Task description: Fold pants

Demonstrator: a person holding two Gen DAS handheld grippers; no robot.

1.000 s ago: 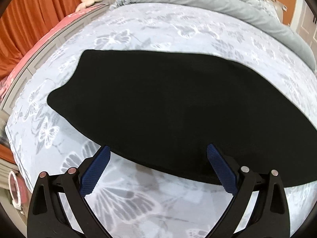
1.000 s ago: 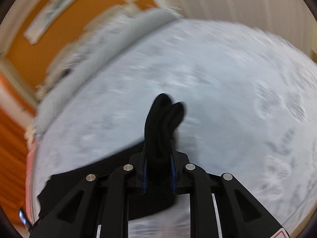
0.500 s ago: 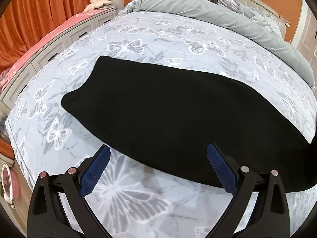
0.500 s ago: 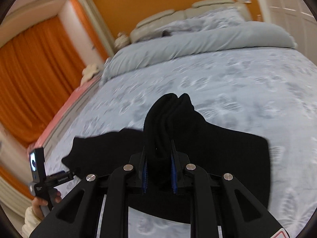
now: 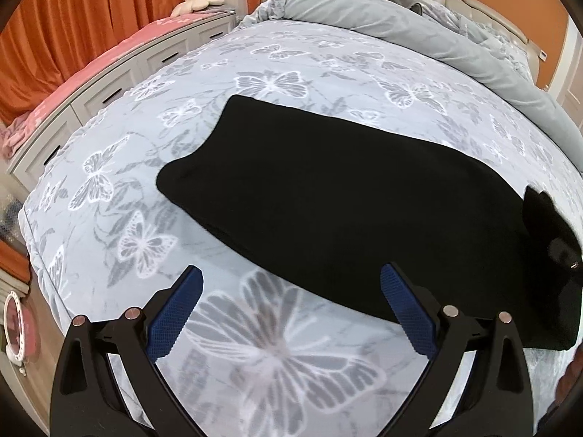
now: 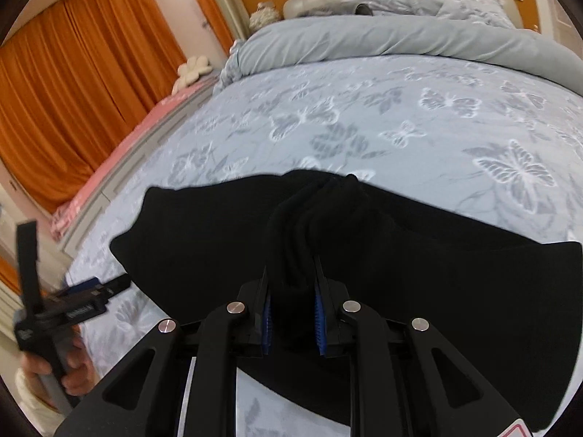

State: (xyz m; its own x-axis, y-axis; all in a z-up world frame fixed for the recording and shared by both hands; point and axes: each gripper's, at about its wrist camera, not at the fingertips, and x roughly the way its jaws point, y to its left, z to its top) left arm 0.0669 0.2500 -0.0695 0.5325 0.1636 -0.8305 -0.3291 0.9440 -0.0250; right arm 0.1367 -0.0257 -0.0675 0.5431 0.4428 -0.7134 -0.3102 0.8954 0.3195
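A: Left wrist view first, quick. Where are the pants?

B: The black pants (image 5: 328,196) lie flat across the butterfly bedspread (image 5: 277,357), already halved lengthwise by the look of it. The left gripper (image 5: 291,313) hovers just off their near edge, fingers spread wide, nothing between them.

A: And the far right of that view?

B: A bunched dark end is lifted there, with the right gripper (image 5: 563,255) behind it at the picture's edge.

A: Right wrist view?

B: The right gripper (image 6: 291,313) pinches a thick wad of the pants (image 6: 419,284) between its blue pads (image 6: 320,322). That held end sits above the flat part, so I'd judge a crosswise fold is underway, not laid down yet.

A: What's left?

B: Lay the end down, release, probably smooth or fold again.

A: Anything in the way?

B: Not really. The rolled grey duvet (image 6: 400,40), the white drawers (image 5: 109,91) and the orange curtains (image 6: 73,83) all sit well apart. A hand (image 6: 69,371) holds the left gripper (image 6: 94,291) just beside the pants' near corner.
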